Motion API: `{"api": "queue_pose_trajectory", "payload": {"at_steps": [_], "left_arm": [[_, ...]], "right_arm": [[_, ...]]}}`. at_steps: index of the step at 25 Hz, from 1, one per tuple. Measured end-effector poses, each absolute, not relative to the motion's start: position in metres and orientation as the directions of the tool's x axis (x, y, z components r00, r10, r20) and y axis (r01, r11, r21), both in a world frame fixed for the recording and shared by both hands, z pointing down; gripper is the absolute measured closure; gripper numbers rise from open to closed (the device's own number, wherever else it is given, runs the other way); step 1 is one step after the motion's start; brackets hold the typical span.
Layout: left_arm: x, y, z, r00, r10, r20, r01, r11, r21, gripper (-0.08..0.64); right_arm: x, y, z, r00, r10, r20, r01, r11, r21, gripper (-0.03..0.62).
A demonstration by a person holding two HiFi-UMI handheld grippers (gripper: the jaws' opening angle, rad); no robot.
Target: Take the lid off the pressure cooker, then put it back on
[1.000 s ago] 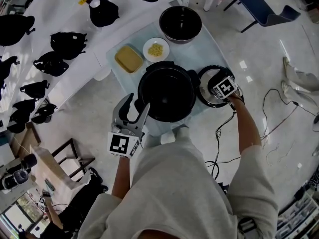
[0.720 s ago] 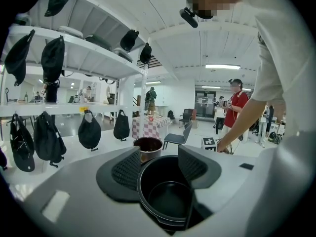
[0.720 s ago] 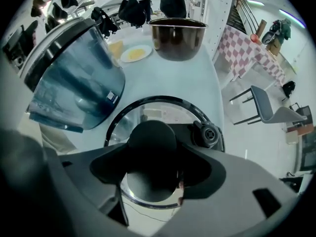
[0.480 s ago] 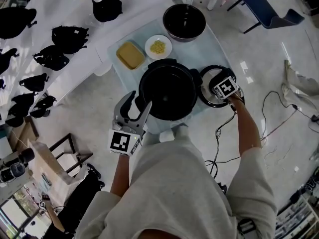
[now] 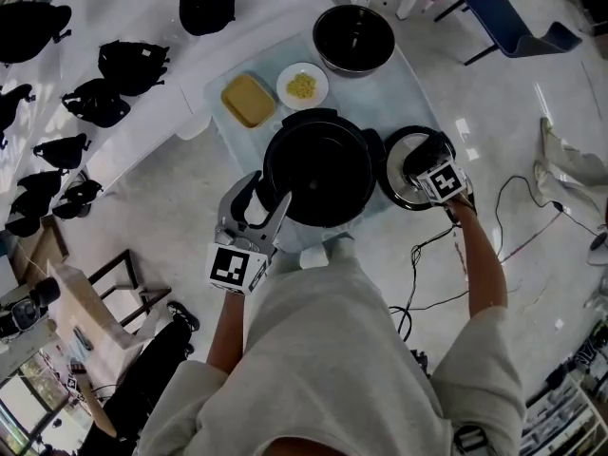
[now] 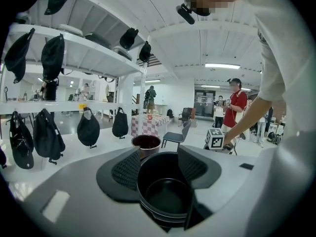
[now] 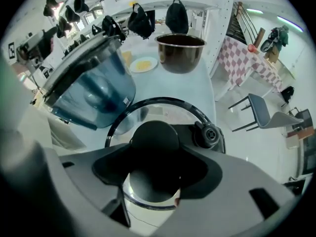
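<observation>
The black pressure cooker (image 5: pixel 318 169) stands open in the middle of the light blue table mat (image 5: pixel 399 84). Its glass lid (image 5: pixel 404 155) with a black rim lies to the right of it. My right gripper (image 5: pixel 425 164) points steeply down over the lid. In the right gripper view its jaws close on the lid's black knob (image 7: pixel 154 137). My left gripper (image 5: pixel 261 198) hangs at the cooker's near left side. Seen from the left gripper view, it (image 6: pixel 159 167) is open, with the cooker's rim (image 6: pixel 165 181) showing between the pads, untouched.
A metal bowl (image 5: pixel 353 38), a plate of yellow food (image 5: pixel 302 85) and a yellow block (image 5: pixel 247 100) sit at the far side of the mat. Black bags (image 5: pixel 128 65) line the white shelf on the left. Cables (image 5: pixel 427 245) lie on the floor, and a blue chair (image 5: pixel 518 22) stands far right.
My right gripper has drawn its jaws in on the lid's knob and risen a little. The left gripper and the cooker have stayed where they were.
</observation>
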State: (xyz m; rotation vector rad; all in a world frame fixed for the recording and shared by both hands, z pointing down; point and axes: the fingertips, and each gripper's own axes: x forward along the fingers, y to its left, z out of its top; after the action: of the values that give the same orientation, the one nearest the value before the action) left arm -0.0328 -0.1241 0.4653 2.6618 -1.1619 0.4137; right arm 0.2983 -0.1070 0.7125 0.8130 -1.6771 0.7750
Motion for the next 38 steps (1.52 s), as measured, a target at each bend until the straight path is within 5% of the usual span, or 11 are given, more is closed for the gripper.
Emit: {"api": "queue_pose_trajectory", "payload": {"at_steps": [11, 18, 38], "left_arm": [[-0.022, -0.127, 0.461, 0.683, -0.667, 0.297, -0.714, -0.695, 0.081, 0.336], [-0.014, -0.127, 0.462, 0.702, -0.652, 0.287, -0.698, -0.710, 0.095, 0.336], [-0.046, -0.113, 0.463, 0.695, -0.674, 0.252, -0.715, -0.686, 0.137, 0.336]], "right_arm": [[0.305, -0.071, 0.600, -0.255, -0.414, 0.874, -0.892, 0.450, -0.047, 0.321], [0.290, -0.048, 0.534, -0.306, -0.489, 0.817, -0.892, 0.448, -0.066, 0.321], [0.172, -0.075, 0.493, -0.362, -0.209, 0.908, -0.552, 0.833, -0.029, 0.321]]}}
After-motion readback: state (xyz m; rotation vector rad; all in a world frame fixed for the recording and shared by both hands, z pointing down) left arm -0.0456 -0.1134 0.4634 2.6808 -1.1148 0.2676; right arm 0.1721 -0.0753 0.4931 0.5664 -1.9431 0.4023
